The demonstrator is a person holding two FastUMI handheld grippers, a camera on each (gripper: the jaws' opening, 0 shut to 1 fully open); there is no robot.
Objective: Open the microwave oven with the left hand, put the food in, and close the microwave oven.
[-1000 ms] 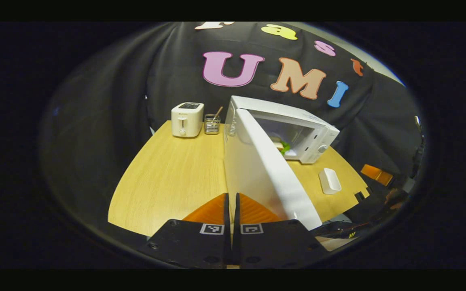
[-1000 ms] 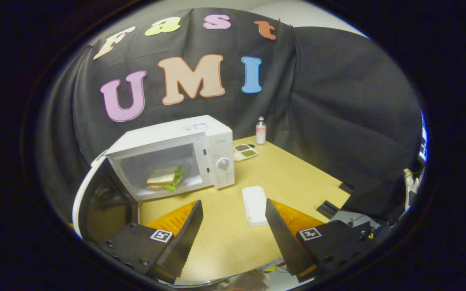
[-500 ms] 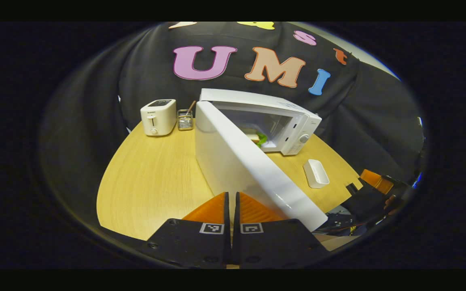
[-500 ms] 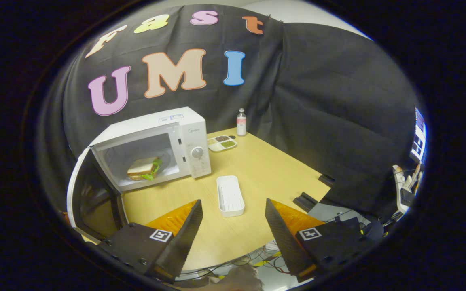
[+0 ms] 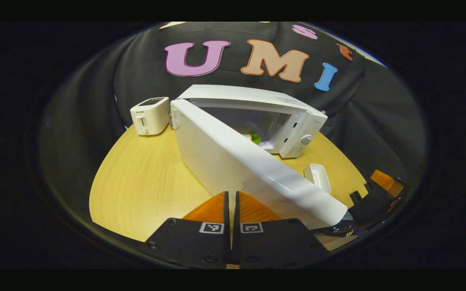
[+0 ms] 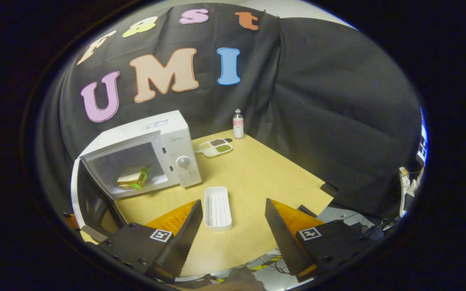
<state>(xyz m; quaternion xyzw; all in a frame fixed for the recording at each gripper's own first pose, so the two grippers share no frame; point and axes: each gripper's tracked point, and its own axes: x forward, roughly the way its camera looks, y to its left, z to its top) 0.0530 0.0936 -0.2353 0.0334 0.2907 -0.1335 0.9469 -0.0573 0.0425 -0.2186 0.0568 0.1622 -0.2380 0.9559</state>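
The white microwave (image 5: pixel 253 96) stands on the wooden table (image 5: pixel 144 182) with its door (image 5: pixel 233 161) partly open. In the left gripper view my left gripper (image 5: pixel 231 199) is shut with nothing between its fingers, its tips right at the door's white outer face; I cannot tell if they touch. A green bit of the food (image 5: pixel 256 138) shows past the door's edge. In the right gripper view the sandwich (image 6: pixel 132 178) lies inside the microwave (image 6: pixel 144 135), whose door (image 6: pixel 89 196) hangs open at the left. My right gripper (image 6: pixel 233 202) is open and empty, back from the oven.
A white toaster (image 5: pixel 150 115) stands left of the microwave. A long white tray (image 6: pixel 217 207) lies on the table (image 6: pixel 265 178) just ahead of the right gripper. A small bottle (image 6: pixel 238 124) and a divided dish (image 6: pixel 215 147) sit at the far edge. Cables hang below the near edge.
The door has swung toward the oven, showing more of its outer face in the left gripper view. The left gripper stays shut at the door. The right gripper has drawn back, still open.
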